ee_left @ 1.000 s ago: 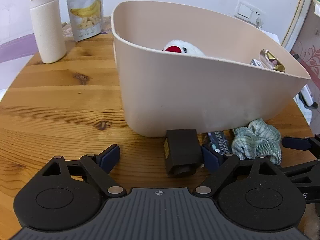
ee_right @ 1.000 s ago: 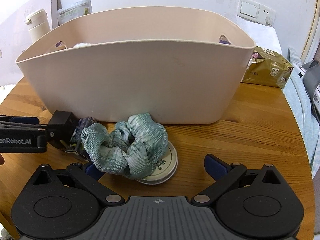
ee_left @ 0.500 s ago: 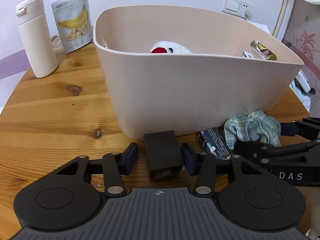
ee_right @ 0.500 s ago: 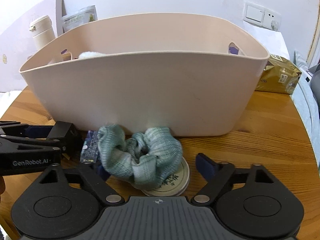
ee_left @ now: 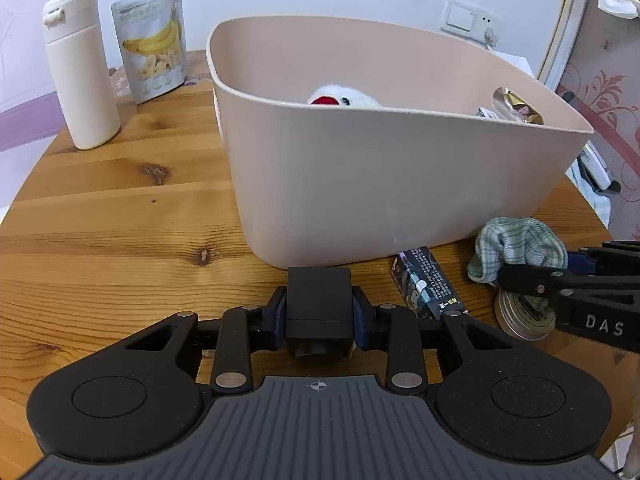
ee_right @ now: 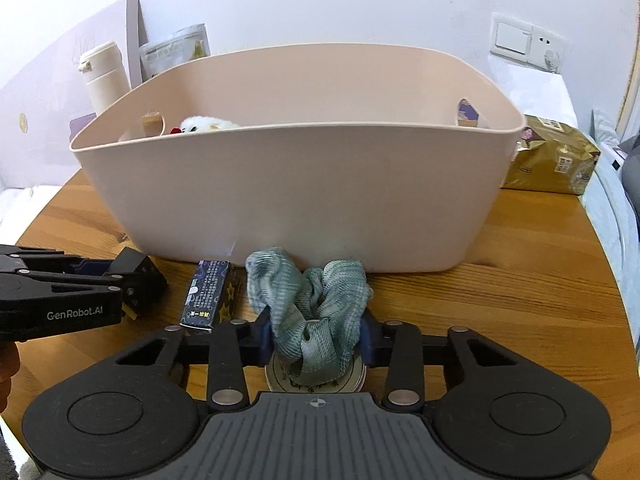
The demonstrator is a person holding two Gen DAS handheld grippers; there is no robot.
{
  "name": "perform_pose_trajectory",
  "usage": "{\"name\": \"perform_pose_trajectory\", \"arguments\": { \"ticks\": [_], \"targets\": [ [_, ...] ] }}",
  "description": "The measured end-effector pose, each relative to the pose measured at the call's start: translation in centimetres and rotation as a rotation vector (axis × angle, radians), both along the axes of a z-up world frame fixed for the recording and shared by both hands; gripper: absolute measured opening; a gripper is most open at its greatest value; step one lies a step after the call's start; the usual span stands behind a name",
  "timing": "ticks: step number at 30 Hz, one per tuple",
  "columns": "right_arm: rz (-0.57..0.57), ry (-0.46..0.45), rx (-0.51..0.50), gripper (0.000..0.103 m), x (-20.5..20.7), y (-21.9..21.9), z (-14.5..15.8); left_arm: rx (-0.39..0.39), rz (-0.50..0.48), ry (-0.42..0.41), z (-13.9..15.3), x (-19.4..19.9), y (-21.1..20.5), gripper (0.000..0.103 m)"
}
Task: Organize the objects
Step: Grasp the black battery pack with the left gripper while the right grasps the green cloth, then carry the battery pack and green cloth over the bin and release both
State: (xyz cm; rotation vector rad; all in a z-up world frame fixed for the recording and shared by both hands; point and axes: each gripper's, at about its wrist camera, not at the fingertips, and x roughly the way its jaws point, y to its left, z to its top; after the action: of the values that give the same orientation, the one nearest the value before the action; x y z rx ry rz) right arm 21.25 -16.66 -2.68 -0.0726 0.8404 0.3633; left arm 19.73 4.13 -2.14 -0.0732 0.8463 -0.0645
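A beige plastic bin [ee_left: 400,184] stands on the round wooden table [ee_left: 120,216]; it also shows in the right wrist view [ee_right: 304,192]. A white plush toy [ee_left: 344,96] lies inside it. My left gripper [ee_left: 319,316] is shut on a black box [ee_left: 319,300] just in front of the bin. My right gripper [ee_right: 316,334] is shut on a green checked scrunchie [ee_right: 312,304], over a round tin [ee_right: 352,376]. The scrunchie [ee_left: 516,244] and tin [ee_left: 520,316] also show in the left wrist view. A small dark printed box [ee_left: 428,280] lies between the grippers, also in the right wrist view [ee_right: 208,296].
A cream bottle [ee_left: 80,68] and a banana chips pouch [ee_left: 154,44] stand at the table's far left. A gold bag [ee_right: 552,160] lies right of the bin. A wall socket [ee_right: 528,40] is behind. The table edge curves close on the right.
My left gripper closed on the black box. My right gripper closed on the scrunchie above the tin. Both views pulled back and rose a little.
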Motion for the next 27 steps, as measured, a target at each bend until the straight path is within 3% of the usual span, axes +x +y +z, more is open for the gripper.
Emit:
{"name": "perform_pose_trajectory", "arguments": {
  "ticks": [10,27],
  "targets": [
    [-0.038,-0.017,0.039,0.023,-1.4,-1.7,1.0,0.006,-0.006,-0.035,1.2,-1.4,-0.1,0.032],
    [-0.073,-0.084,0.080,0.023,-3.8,-3.6,3.5,0.012,-0.029,-0.113,4.3,-4.1,-0.5,0.032]
  ]
}}
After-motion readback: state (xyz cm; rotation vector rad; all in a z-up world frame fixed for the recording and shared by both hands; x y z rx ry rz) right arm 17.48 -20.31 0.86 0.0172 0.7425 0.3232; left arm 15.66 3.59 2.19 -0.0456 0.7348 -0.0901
